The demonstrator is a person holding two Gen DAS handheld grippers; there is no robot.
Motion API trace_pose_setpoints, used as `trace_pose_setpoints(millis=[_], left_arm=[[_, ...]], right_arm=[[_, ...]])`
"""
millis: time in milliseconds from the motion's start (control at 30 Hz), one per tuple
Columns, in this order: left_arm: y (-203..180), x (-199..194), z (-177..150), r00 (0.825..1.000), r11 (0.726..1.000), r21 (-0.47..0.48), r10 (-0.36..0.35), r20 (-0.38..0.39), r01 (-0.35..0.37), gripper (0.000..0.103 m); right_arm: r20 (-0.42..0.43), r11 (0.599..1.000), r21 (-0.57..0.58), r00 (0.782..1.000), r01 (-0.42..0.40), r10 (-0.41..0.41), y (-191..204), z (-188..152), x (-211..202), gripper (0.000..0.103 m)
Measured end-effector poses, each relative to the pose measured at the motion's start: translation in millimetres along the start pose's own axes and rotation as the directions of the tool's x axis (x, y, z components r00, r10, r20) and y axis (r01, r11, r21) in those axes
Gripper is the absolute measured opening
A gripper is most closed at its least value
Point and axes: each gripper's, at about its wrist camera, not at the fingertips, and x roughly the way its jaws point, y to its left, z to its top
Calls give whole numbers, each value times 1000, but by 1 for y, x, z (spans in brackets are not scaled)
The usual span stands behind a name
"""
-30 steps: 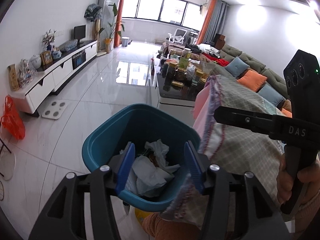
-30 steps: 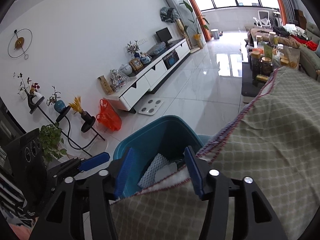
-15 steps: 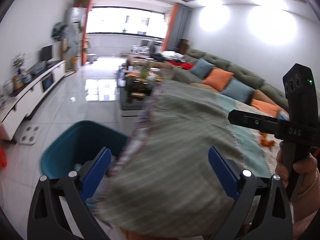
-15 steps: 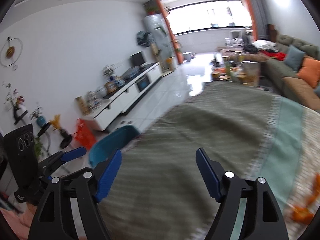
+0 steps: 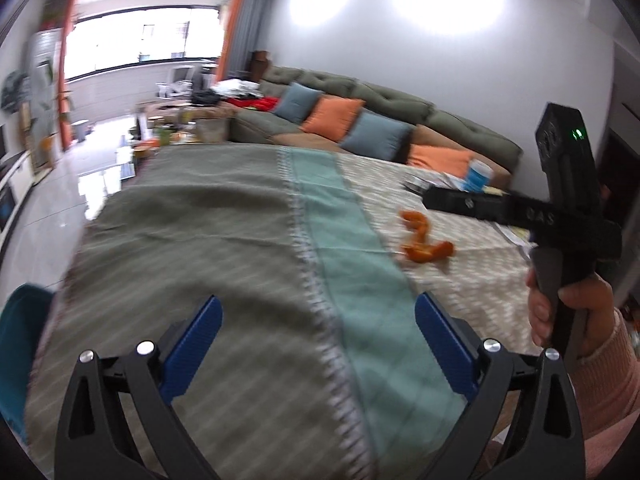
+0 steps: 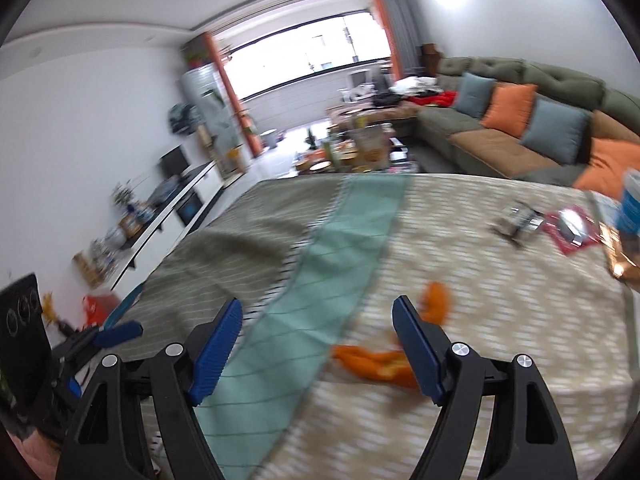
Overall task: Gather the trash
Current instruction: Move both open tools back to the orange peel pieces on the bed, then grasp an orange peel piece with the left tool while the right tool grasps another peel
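Observation:
Orange peel pieces (image 5: 425, 240) (image 6: 374, 362) lie on the checked tablecloth (image 5: 240, 240) (image 6: 460, 280), right of its teal stripe. My left gripper (image 5: 316, 312) hangs open and empty over the grey part of the cloth, well short of the peel. My right gripper (image 6: 318, 308) is open too, nothing between its blue pads, with the peel just ahead of and under its right finger. From the left wrist the right gripper (image 5: 436, 202) shows at the right, held by a hand (image 5: 568, 312). The teal trash bin (image 5: 16, 344) stands at the table's left end.
At the table's far right lie a dark wrapper (image 6: 520, 220), a red packet (image 6: 568, 232) and a blue-and-white cup (image 5: 478, 174). A sofa with orange and blue cushions (image 5: 336, 116) runs behind. The left gripper (image 6: 106, 356) sits at the left edge of the right wrist view.
Both grippers opened and let go of the cloth edge they held over the bin. Both swung right, away from the bin, and now face the flat tablecloth and the peel.

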Motion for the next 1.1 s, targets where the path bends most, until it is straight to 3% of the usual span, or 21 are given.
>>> trace_pose_setpoints(millis=[267, 500, 700, 867, 1100], left_arm=[[-46, 56, 15, 987, 989, 58, -131, -96, 137, 80], [-59, 102, 30, 971, 984, 44, -163, -176, 173, 60], [-59, 133, 37, 946, 981, 8, -184, -266, 193, 47], [-58, 144, 41, 934, 974, -31, -223, -280, 223, 34], [-57, 144, 41, 937, 974, -36, -224, -269, 222, 13]], right_arm=[[19, 995, 91, 999, 36, -38, -47, -3, -13, 77], [13, 992, 123, 1000, 24, -26, -61, -6, -11, 77], [0, 989, 144, 1000, 8, -8, -69, -7, -5, 77], [-6, 989, 149, 1000, -7, 8, -70, -7, -1, 77], [-39, 991, 134, 999, -21, 27, -68, 0, 16, 77]])
